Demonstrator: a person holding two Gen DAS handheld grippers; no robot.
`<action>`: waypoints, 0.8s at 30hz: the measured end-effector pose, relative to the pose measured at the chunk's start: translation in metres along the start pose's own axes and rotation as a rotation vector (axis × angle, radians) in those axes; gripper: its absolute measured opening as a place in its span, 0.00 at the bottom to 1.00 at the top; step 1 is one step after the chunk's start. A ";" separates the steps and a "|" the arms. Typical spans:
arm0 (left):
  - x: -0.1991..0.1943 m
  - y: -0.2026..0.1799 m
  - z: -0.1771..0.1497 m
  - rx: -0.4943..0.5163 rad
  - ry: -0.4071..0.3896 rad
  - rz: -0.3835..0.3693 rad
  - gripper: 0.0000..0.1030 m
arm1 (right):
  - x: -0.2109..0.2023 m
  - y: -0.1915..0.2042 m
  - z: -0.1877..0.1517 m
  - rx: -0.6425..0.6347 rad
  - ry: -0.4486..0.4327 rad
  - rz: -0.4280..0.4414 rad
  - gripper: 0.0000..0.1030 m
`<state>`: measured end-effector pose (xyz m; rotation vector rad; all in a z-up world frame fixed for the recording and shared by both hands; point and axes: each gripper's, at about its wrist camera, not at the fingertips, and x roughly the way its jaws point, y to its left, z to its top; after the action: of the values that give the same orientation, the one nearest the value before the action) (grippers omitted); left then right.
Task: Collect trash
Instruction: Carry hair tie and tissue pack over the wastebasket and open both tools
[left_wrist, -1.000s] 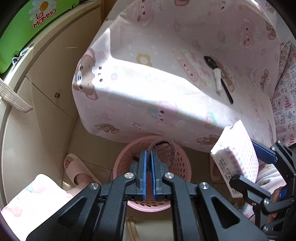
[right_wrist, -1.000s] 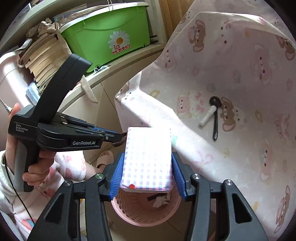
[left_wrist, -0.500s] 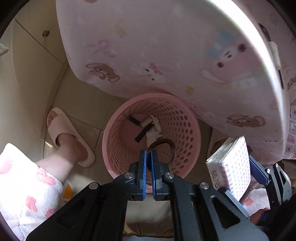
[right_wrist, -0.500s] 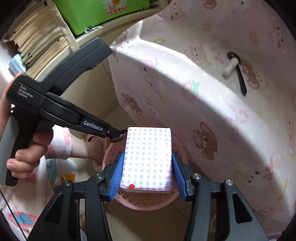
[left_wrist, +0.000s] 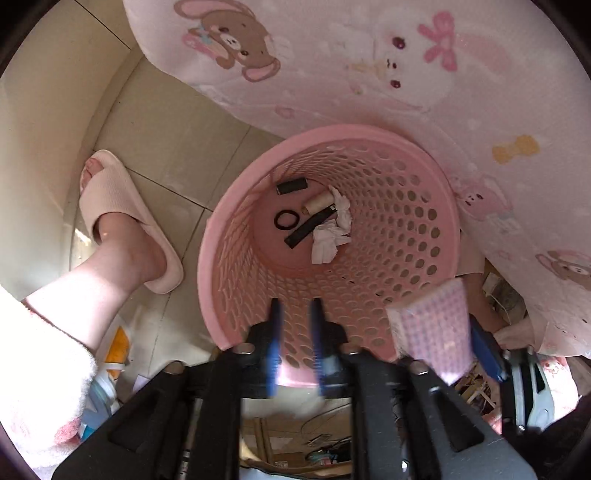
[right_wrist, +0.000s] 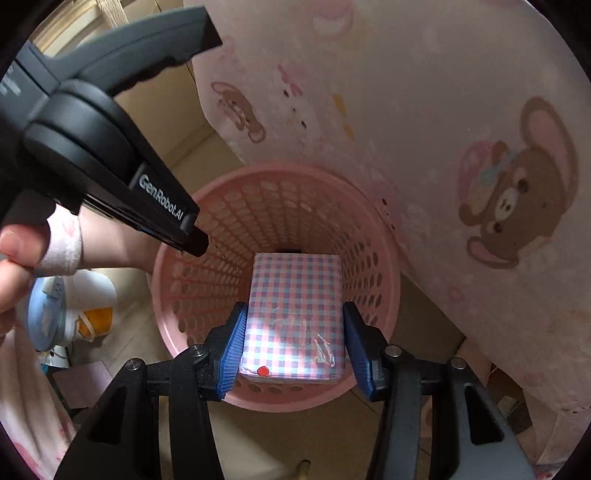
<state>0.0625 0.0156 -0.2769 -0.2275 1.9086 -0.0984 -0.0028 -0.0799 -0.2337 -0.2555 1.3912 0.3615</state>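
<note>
My left fingers (left_wrist: 295, 325) had just been opening, nothing between them, above the pink basket (left_wrist: 214, 236). My right fingers (right_wrist: 293, 339) pinched the checked tissue pack (right_wrist: 295, 310) over the basket's six o'clock rim. Released there, it could catch the rim and tumble onto the floor (left_wrist: 173, 147).

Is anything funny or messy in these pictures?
Nothing spilled or broken. The trash sits inside the basket. One oddity: the checked pack held over it by the right gripper looks neat and full, unlike the crumpled tissue below.
</note>
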 end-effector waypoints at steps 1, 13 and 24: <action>0.001 0.000 0.000 0.001 0.000 0.017 0.30 | 0.003 0.000 0.001 -0.006 0.003 -0.006 0.51; 0.003 0.012 0.003 -0.030 -0.011 0.108 0.71 | 0.023 -0.006 0.004 -0.016 0.032 -0.058 0.52; -0.009 0.002 0.001 -0.017 -0.043 0.125 0.76 | 0.023 0.002 0.003 0.005 0.013 -0.064 0.70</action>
<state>0.0664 0.0195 -0.2691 -0.1204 1.8770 0.0071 0.0027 -0.0746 -0.2556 -0.2986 1.3934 0.3038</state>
